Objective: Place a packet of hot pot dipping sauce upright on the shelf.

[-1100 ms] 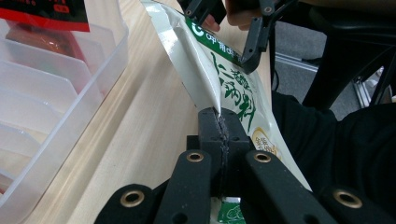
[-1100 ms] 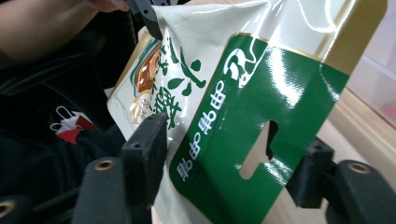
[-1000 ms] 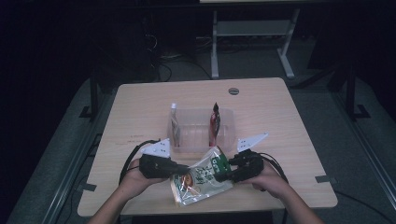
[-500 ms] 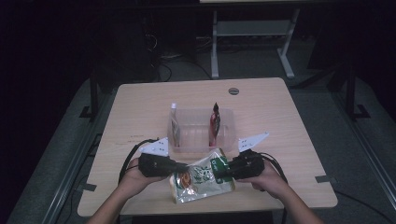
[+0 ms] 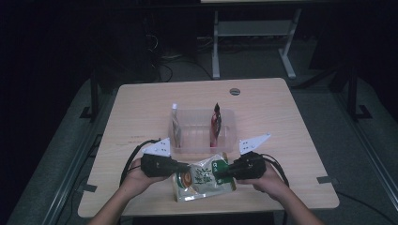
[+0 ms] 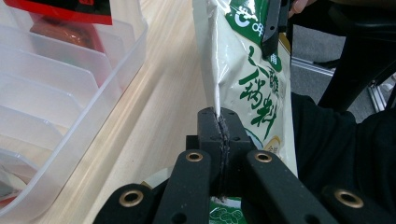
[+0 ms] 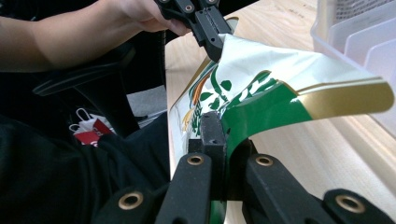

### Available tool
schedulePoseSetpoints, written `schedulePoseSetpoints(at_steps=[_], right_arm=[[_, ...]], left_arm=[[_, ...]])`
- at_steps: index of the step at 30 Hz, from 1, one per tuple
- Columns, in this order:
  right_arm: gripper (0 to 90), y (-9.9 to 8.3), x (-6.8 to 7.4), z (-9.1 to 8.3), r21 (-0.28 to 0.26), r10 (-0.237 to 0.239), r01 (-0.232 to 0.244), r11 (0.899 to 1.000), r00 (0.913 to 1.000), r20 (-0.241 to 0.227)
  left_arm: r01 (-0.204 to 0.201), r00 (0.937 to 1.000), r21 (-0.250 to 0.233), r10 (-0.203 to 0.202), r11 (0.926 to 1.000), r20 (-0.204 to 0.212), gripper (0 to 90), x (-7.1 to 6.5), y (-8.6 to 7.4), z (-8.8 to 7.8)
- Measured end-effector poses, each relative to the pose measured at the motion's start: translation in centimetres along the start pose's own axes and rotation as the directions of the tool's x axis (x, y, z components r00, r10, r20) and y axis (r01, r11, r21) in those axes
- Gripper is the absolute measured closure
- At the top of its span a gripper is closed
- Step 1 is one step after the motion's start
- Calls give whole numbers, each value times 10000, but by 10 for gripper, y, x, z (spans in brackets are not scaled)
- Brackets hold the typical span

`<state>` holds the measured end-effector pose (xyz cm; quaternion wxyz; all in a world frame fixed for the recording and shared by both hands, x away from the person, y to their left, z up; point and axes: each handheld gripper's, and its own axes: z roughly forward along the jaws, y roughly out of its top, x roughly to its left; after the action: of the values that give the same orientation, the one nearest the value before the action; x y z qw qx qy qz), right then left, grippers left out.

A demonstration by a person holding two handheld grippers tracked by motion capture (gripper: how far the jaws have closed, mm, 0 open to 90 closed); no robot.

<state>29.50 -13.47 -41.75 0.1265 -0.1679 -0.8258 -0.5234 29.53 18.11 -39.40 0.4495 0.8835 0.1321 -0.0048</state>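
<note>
Your right gripper (image 5: 224, 171) has just been closing, and its black jaws are now pinched flat on the green and gold edge of the glossy white-and-green snack pouch (image 5: 202, 180); a second ago that side was not yet clamped and the pouch lay flatter, held at its other side alone. Your left gripper (image 5: 180, 167) is likewise clamped tight on the pouch's opposite, white sealed edge, the seam running straight up out of its jaws in the left gripper view (image 6: 218, 126). So you now have the pouch pinned at both ends and hanging between the two tools at the near edge of the pale wooden table (image 5: 141, 108), its lower part drooping past the table's edge toward your lap. Just beyond it stands the clear plastic divided bin (image 5: 202, 140), with a pale packet (image 5: 175, 125) upright in a slot at its left end and a red packet (image 5: 216, 123) upright near its right end; the slots between them look free. With both sides secured, you seem ready to lift the pouch, turn it upright and lower it into one of those open slots. Keep both grips firm as you rise, because the film is slick and the pouch bows where your right jaws hold it (image 7: 212, 126).
</note>
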Motion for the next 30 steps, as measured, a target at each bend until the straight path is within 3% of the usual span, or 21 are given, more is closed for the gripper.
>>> schedulePoseSetpoints(at_steps=[7, 10, 15, 17, 22, 30], right_arm=[[900, 1, 1, -1, -151, -8, 9, 9999, 10000, 63], [900, 1, 4, 0, -219, -152, 155, 9996, 9998, 140], [900, 5, 8, -1, -408, -350, 353, 9985, 9994, 84], [900, 5, 8, -3, -433, -366, 369, 9984, 9993, 89], [900, 9, 11, -6, -771, -413, 413, 9962, 9991, 18], [900, 20, 18, -11, -1249, -551, 530, 9908, 9984, -140]], left_arm=[[203, 9996, -70, -204, 9998, -219, 803, 0, 0, -1], [374, 9991, -313, -379, 9988, -178, 740, 1, -1, -3], [569, 9974, -379, -585, 9977, -423, 540, 0, -4, -7], [697, 9969, -403, -711, 9968, -345, 446, -1, -6, -9], [921, 9923, -308, -943, 9953, -806, 278, -1, -11, -15], [1093, 9895, -265, -1113, 9937, -926, 250, -5, -14, -20]])
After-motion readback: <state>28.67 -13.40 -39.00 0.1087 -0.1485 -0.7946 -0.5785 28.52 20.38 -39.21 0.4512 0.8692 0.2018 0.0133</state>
